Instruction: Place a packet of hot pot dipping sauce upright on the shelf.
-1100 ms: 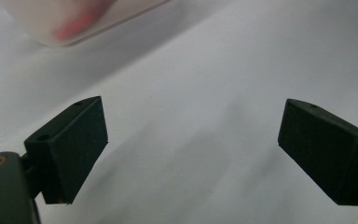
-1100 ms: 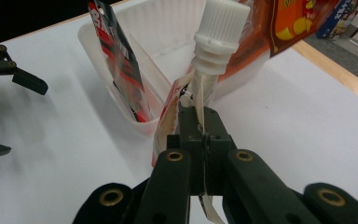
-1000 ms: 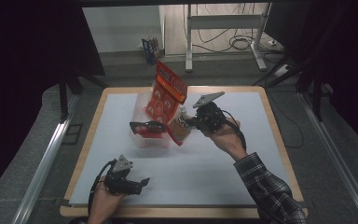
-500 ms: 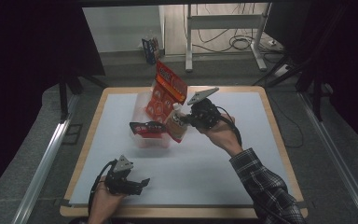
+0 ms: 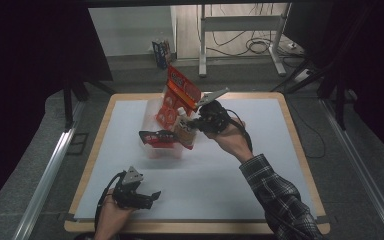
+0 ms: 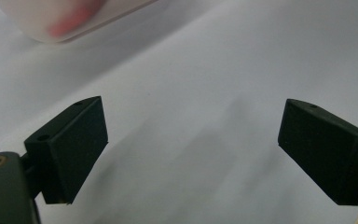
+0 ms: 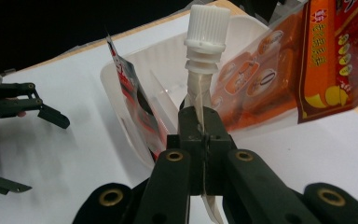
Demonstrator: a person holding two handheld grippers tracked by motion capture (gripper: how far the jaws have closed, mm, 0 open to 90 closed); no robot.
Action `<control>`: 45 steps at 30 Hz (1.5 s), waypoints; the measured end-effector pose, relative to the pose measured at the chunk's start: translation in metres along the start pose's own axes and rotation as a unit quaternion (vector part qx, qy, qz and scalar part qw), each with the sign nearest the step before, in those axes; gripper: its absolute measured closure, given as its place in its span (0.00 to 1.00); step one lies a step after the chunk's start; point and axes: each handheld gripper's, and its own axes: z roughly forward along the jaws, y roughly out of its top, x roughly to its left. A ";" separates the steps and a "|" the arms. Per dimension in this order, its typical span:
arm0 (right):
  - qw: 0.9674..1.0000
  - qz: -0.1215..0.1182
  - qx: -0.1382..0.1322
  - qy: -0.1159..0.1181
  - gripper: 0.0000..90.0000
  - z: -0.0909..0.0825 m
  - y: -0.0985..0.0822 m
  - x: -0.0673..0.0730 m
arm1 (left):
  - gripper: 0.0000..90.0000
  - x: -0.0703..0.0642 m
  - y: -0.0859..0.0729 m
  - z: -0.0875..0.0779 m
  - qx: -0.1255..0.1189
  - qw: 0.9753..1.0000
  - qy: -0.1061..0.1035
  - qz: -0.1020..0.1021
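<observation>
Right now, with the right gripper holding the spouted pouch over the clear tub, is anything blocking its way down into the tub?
Partly. The orange packet leans in the clear tub on one side of the spouted pouch, held by the right gripper, and the dark red packet stands on the other. The gap between them looks open.

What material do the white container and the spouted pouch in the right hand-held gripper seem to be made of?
The white container looks like thin translucent plastic: light passes through its wall and the finish is matte. The spouted pouch seems to be soft plastic film, creased flat where the right hand-held gripper pinches it, with a ribbed hard plastic cap.
</observation>
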 end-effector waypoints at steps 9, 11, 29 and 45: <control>1.000 0.008 -0.007 0.010 0.98 0.006 0.007 -0.003 | 0.09 0.000 0.000 0.000 0.002 1.000 0.001 0.001; 1.000 0.009 -0.008 0.013 0.98 0.008 0.008 -0.004 | 0.09 0.000 0.000 0.001 0.002 1.000 0.000 0.001; 0.999 0.011 -0.016 0.034 0.98 0.026 0.023 -0.003 | 0.09 0.000 0.000 0.000 0.003 1.000 0.002 0.003; 0.997 0.020 -0.029 0.069 0.98 0.030 0.024 -0.006 | 0.09 0.000 0.000 0.001 0.004 1.000 0.001 0.002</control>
